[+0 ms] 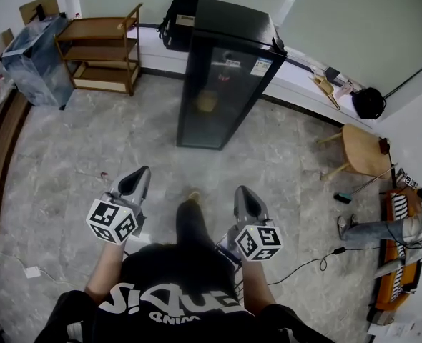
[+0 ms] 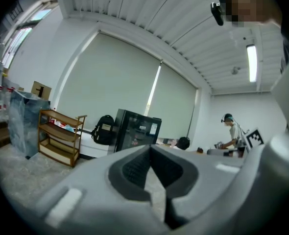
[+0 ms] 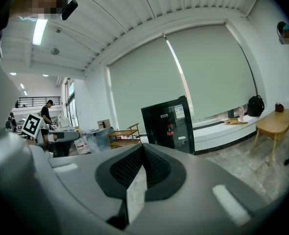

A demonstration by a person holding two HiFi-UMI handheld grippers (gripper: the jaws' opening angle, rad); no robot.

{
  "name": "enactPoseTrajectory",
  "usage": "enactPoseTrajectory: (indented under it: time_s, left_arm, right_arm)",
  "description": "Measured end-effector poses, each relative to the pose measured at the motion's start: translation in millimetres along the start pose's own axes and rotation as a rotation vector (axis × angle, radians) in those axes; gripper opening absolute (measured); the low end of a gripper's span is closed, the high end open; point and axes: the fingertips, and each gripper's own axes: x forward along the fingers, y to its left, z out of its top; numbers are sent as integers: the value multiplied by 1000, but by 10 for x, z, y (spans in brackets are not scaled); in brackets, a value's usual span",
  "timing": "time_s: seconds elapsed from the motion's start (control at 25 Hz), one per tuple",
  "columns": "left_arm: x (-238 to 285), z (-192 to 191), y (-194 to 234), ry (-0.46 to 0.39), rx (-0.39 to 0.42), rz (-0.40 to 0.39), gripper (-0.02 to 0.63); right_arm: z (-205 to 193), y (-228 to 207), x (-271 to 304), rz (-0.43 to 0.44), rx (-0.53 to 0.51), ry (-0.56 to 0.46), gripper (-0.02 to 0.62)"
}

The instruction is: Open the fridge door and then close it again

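A tall black fridge (image 1: pixel 222 77) with a dark glass door stands shut against the low white ledge at the back, a few steps ahead of me. It also shows in the left gripper view as the fridge (image 2: pixel 134 129) and in the right gripper view as the fridge (image 3: pixel 169 124). My left gripper (image 1: pixel 141 171) and right gripper (image 1: pixel 241 191) are held side by side over the stone floor, both pointing toward it and well short of it. The left gripper (image 2: pixel 151 148) has its jaw tips together with nothing between them. The right gripper (image 3: pixel 143 147) looks the same, tips touching and empty.
A wooden shelf unit (image 1: pixel 100 48) and a blue wrapped bin (image 1: pixel 36 59) stand at the back left. A black backpack (image 1: pixel 177 20) sits on the ledge beside the fridge. A round wooden table (image 1: pixel 365 148) and a seated person's leg (image 1: pixel 383 229) are at the right. A cable (image 1: pixel 311 259) crosses the floor.
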Motion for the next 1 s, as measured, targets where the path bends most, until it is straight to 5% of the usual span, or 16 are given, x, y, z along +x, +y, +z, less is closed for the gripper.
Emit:
enactPoseTrajectory:
  time_s: [1.0]
  left_arm:
    - [2427, 818, 826, -43, 7, 95, 2]
  right_arm:
    - [1136, -1438, 2235, 87, -14, 33, -3]
